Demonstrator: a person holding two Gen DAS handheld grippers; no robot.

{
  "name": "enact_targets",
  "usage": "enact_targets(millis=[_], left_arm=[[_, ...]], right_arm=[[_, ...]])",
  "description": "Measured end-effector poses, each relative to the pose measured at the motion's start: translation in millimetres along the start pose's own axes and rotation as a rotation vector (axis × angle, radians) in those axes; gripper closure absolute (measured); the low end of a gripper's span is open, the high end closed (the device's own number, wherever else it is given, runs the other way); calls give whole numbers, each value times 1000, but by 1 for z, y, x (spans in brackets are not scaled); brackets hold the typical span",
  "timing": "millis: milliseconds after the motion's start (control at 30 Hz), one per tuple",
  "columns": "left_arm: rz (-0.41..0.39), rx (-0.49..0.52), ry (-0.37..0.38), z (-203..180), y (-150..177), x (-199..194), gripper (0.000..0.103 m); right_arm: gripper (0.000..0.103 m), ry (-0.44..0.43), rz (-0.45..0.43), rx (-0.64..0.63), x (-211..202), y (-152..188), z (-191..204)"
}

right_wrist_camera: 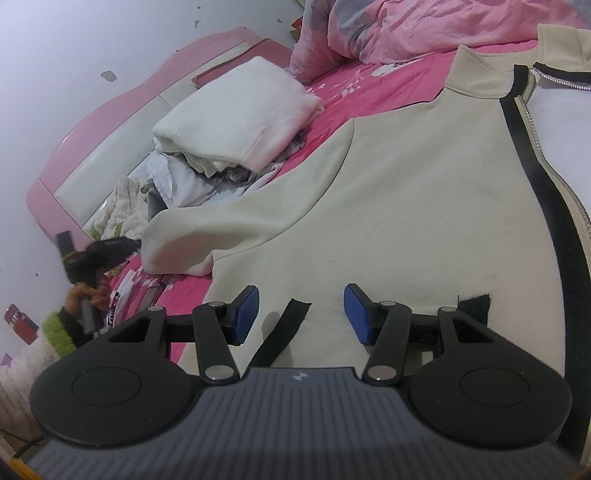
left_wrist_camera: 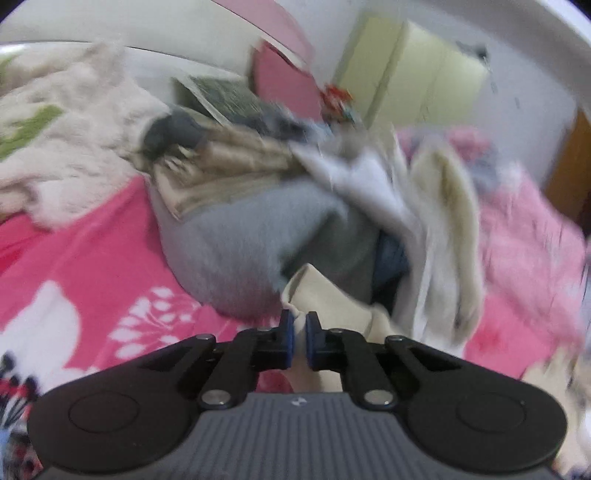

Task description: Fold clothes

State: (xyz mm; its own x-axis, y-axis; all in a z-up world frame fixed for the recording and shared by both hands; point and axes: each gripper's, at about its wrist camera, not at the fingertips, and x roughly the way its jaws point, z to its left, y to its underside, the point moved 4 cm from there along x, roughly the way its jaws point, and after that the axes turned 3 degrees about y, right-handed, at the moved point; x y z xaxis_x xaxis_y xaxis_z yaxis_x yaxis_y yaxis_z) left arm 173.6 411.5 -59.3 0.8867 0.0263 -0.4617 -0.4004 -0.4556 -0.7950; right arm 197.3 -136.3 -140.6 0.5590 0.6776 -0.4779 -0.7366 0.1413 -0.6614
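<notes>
A cream zip jacket (right_wrist_camera: 406, 184) with a black band (right_wrist_camera: 535, 192) along its zipper lies spread on the pink bed sheet (right_wrist_camera: 354, 92). My right gripper (right_wrist_camera: 301, 295) stands open just above the jacket's lower edge, with a black strip (right_wrist_camera: 284, 332) under the gap and nothing pinched. The jacket's sleeve (right_wrist_camera: 221, 229) reaches left, and my blurred left gripper (right_wrist_camera: 103, 254) sits at its end. In the left wrist view my left gripper (left_wrist_camera: 300, 332) is shut on a fold of cream cloth (left_wrist_camera: 325, 295). That view is smeared by motion.
An unfolded heap with a grey garment (left_wrist_camera: 240, 240) and white and beige pieces lies ahead of the left gripper. A folded white stack (right_wrist_camera: 240, 118) sits by the pink headboard (right_wrist_camera: 110, 122). A pink quilt (right_wrist_camera: 424, 26) is bunched at the far side. A green cuff (right_wrist_camera: 59, 328) shows at left.
</notes>
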Motion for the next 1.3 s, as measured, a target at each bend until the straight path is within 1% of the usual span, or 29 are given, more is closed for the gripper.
enact_targets(millis=[100, 133, 200, 300, 367, 433, 533, 600, 633, 667, 733, 800, 833, 867, 900, 933, 967, 1033, 1100, 1167, 1200, 1233, 1300], left_arm=[[-75, -115, -8, 10, -12, -31, 96], [-84, -136, -26, 14, -13, -36, 96], [-76, -130, -80, 20, -8, -37, 96], [5, -132, -162, 33, 8, -18, 96], [20, -124, -209, 41, 17, -8, 95], [21, -123, -230, 45, 23, -3, 95], [18, -87, -262, 40, 26, -10, 95], [18, -62, -319, 40, 25, -15, 96], [12, -50, -371, 44, 25, -17, 99], [7, -44, -415, 49, 25, -19, 99], [-1, -86, -428, 64, 24, -25, 98], [-7, -156, -382, 77, 21, -31, 89], [-10, -176, -359, 79, 20, -34, 79], [-17, -166, -336, 76, 19, -36, 70], [-24, -153, -311, 71, 17, -37, 64], [-31, -130, -279, 64, 15, -38, 53], [-37, -109, -248, 56, 14, -38, 45], [-43, -70, -186, 41, 10, -35, 37], [-36, -26, -131, 24, 7, -27, 31], [-6, 35, -106, 9, 6, -14, 30], [8, 66, -110, 4, 8, -6, 30], [21, 97, -113, -1, 10, 3, 30], [49, 157, -122, -9, 14, 19, 30]], right_arm=[[52, -1, 0, 1, 0, 0, -1], [52, -1, -1, 1, -1, 0, -1], [52, -1, -1, 1, -1, 0, -1], [52, -2, -2, 2, 0, 1, 0], [52, -2, -3, 3, 0, 1, 0], [52, -3, -4, 3, 0, 1, 0], [52, -5, -5, 5, -1, 1, 0], [52, -5, -5, 5, -1, 1, 0], [52, -7, -6, 6, -1, 1, 0], [52, -8, -6, 8, -1, 1, 0], [52, -10, -6, 9, -1, 1, -1], [52, -12, -6, 11, -2, 1, -1], [52, -11, -6, 10, -2, 1, -1], [52, -11, -6, 9, -2, 1, -1], [52, -10, -5, 8, -2, 1, -1], [52, -9, -4, 7, -2, 1, 0], [52, -8, -4, 6, -2, 1, 0], [52, 1, 4, -1, -2, 0, 1], [52, 16, 17, -10, -1, -2, 4], [51, 40, 39, -35, 0, -6, 11], [50, 58, 58, -65, 1, -10, 18], [50, 55, 66, -92, 0, -15, 27], [50, 11, 54, -167, -1, -32, 52]])
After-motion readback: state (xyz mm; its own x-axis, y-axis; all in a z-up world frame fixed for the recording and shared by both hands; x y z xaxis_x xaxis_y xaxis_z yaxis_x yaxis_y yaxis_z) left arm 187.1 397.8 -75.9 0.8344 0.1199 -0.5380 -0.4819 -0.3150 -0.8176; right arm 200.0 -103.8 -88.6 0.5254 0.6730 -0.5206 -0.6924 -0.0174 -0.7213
